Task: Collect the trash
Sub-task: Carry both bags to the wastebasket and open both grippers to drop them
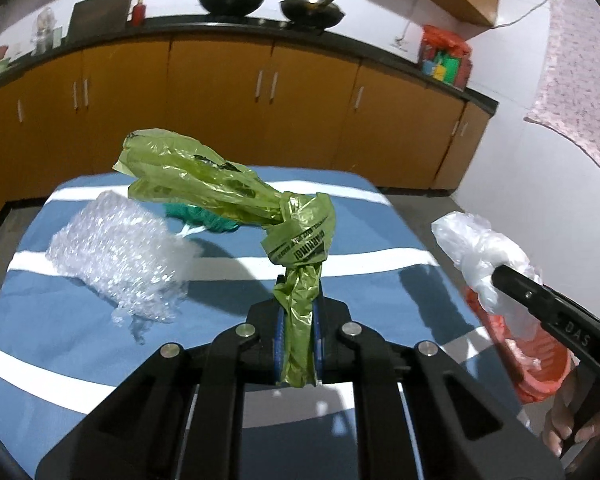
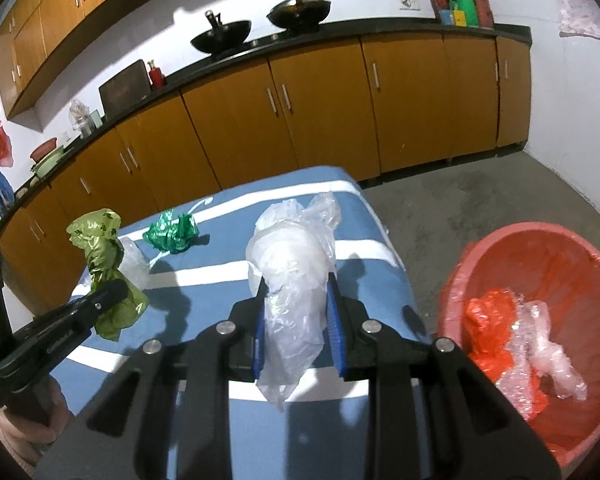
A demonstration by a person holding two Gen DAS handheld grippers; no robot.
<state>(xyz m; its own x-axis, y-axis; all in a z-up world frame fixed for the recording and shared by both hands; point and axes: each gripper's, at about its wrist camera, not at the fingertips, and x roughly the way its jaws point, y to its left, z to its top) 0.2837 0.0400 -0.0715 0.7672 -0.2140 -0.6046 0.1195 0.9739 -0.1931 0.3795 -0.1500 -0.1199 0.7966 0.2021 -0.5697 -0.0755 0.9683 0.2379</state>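
Above striped table (image 1: 340,264): left gripper (image 1: 298,344) clamps green bag (image 1: 228,184), lifted clear for carrying. Right gripper (image 2: 298,320) pinches clear bag (image 2: 292,264). Red basin (image 2: 540,248) at 3 o'clock, likely drop point. Bubble wrap (image 1: 120,256) at 10 o'clock remains on table.

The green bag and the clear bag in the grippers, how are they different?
The green plastic bag is see-through olive green with black printed warning text; the clear plastic bag is colourless and has no print that I can see. The green bag is twisted into a thin, knotted strand where the left gripper pinches it; the clear bag is a puffier wad wedged in the right gripper. Both are crumpled plastic, held up above the blue striped tablecloth.
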